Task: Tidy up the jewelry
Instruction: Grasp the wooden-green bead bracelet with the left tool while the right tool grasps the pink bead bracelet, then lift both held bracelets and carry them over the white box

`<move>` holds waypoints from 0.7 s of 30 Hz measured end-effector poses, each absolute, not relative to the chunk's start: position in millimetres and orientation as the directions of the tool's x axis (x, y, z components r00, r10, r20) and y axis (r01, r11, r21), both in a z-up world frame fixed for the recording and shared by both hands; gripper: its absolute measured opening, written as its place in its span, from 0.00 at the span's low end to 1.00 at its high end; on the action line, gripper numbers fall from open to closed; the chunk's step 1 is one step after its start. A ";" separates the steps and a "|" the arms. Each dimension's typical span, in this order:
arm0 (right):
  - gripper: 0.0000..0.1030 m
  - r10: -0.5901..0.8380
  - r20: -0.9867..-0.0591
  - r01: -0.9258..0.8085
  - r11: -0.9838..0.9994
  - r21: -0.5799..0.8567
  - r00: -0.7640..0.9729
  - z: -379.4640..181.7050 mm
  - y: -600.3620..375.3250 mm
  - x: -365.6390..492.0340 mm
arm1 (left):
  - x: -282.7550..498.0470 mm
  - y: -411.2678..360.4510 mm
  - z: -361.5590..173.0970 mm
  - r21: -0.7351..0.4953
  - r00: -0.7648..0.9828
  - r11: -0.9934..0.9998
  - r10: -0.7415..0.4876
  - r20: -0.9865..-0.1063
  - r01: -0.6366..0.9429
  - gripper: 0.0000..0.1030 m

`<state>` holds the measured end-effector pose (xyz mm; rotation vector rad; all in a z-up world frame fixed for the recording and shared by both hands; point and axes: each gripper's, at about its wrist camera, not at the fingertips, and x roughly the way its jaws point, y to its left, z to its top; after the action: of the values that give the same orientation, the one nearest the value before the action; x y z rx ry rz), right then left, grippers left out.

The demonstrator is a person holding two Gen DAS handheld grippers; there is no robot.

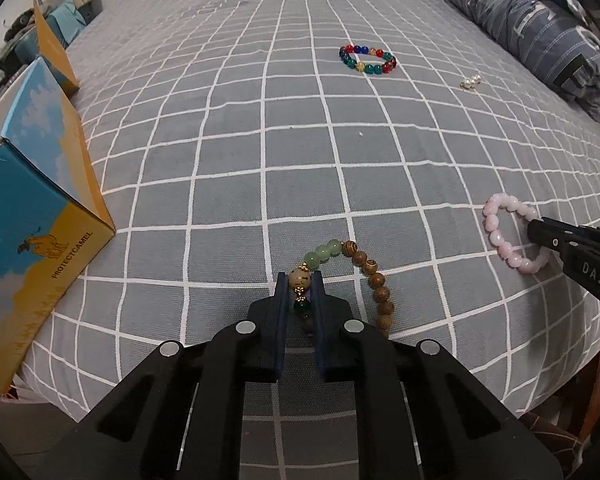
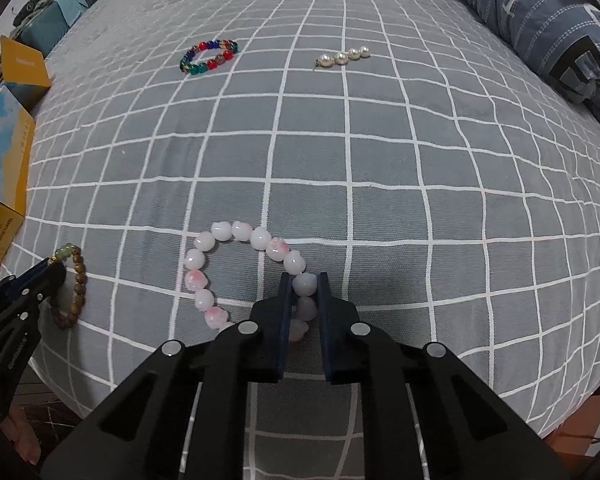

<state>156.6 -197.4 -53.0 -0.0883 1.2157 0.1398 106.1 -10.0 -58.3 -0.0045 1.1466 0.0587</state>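
My left gripper (image 1: 300, 280) is shut on the wood-and-green bead bracelet (image 1: 374, 276), pinching its cream bead; the rest of the loop lies on the bed. My right gripper (image 2: 305, 282) is shut on the pink bead bracelet (image 2: 220, 236), gripping a pale bead; the loop trails left on the bed. The pink bracelet (image 1: 500, 232) and right gripper (image 1: 536, 228) show at the right of the left wrist view. The wood bracelet (image 2: 78, 284) and left gripper (image 2: 56, 270) show at the left of the right wrist view. A multicoloured bead bracelet (image 1: 367, 59) and a pearl piece (image 2: 344, 57) lie farther up the bed.
An open blue-and-yellow cardboard box (image 1: 40, 208) stands at the bed's left edge. A rolled blue quilt (image 1: 540, 20) lies along the far right. The bed (image 1: 260, 140) has a grey sheet with a white grid. The bed's front edge drops off near both grippers.
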 end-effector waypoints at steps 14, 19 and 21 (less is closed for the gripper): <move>0.11 0.127 -0.896 -0.169 0.984 0.059 0.426 -18.9 -197.2 142.1 | 97.1 -6.1 -24.8 0.002 0.490 0.999 0.025 -0.871 -0.047 0.10; 0.11 0.157 -0.876 -0.178 0.980 0.083 0.456 -9.4 -196.9 141.6 | 93.6 -3.4 -13.0 -0.001 0.523 0.999 0.025 -0.852 -0.049 0.10; 0.11 0.166 -0.867 -0.182 0.979 0.089 0.470 -5.1 -196.3 140.8 | 91.9 -2.2 -8.0 -0.004 0.535 0.999 0.023 -0.845 -0.048 0.10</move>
<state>140.8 -196.3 -5.1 -0.0167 1.0608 0.2127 91.9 -2.2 -8.0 -0.0275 1.0056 0.0423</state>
